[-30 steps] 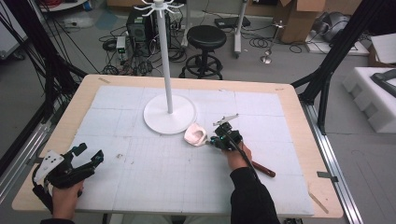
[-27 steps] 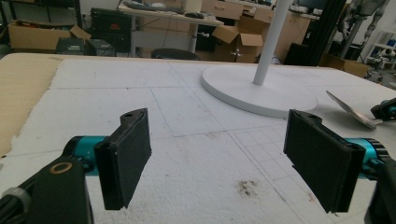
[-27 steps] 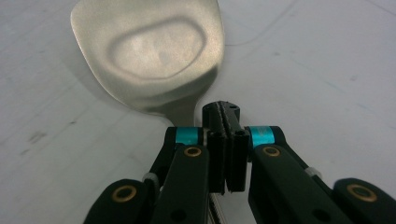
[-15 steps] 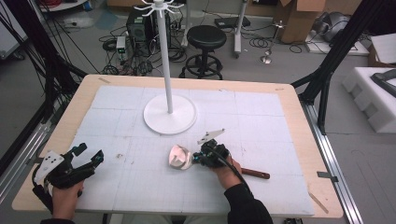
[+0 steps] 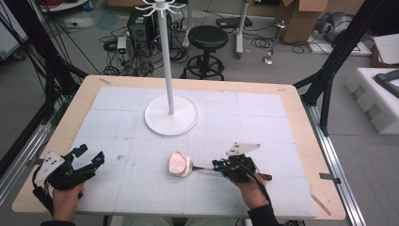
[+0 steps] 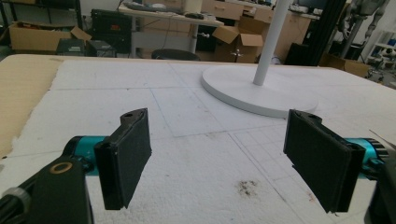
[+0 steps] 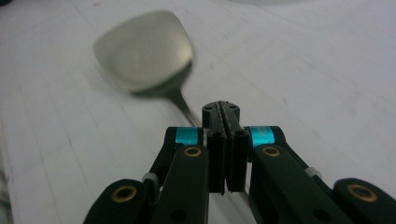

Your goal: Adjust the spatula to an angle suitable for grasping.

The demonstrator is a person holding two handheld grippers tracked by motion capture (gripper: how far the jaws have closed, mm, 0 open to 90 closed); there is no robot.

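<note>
On the white mat (image 5: 117, 117), in front of the stand's base (image 5: 171, 115), the right gripper (image 5: 217, 165) is closed on the spatula (image 5: 179, 164) by its thin neck. The left gripper (image 5: 89, 155) rests open, empty, well apart.

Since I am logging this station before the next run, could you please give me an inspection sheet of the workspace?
Surface: wooden table covered by white gridded foam sheet; dark smudge in front of the left tool.
Job's things: metal spatula with dark handle, blade facing the white round-based stand, shaft clamped in the right tool.
Clutter: nothing seen.
Grippers: left tool open, holding nothing, at the near left corner; right tool shut on the spatula.
Cables: tangled black leads on the floor beyond the table.
Surroundings: black stool, cardboard boxes.
</note>
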